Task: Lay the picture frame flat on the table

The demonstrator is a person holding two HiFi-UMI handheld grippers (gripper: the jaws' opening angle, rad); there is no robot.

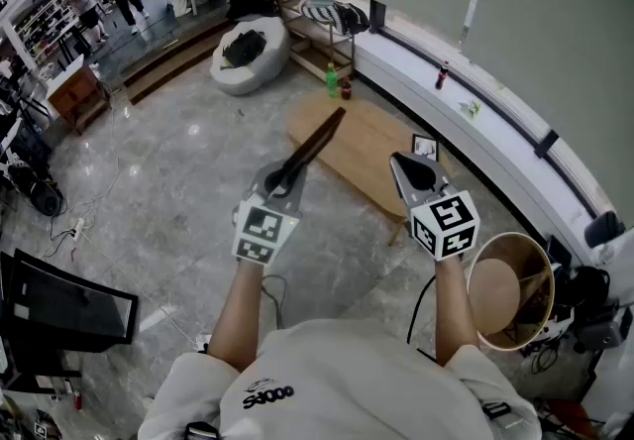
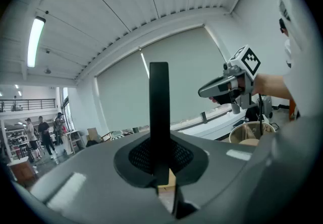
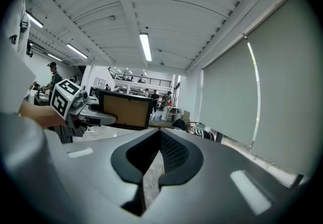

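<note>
A black picture frame [image 1: 315, 146] is held up in the air over the low wooden table [image 1: 371, 156], with my left gripper [image 1: 284, 177] shut on its lower edge. In the left gripper view the frame [image 2: 159, 112] shows edge-on as a black bar rising from the jaws of the left gripper [image 2: 161, 178]. The right gripper view shows the frame's brown back [image 3: 126, 111] facing it, with the left gripper [image 3: 96, 117] clamped on it. My right gripper [image 1: 409, 170] hovers to the right of the frame, apart from it and shut on nothing [image 3: 150, 168].
A small dark-framed item [image 1: 426, 145] stands near the table's right end. Two bottles [image 1: 334, 81] stand on the floor beyond the table, near a beanbag [image 1: 248, 54]. A round tan bin [image 1: 510, 291] is at my right, and a dark screen [image 1: 59, 301] at my left.
</note>
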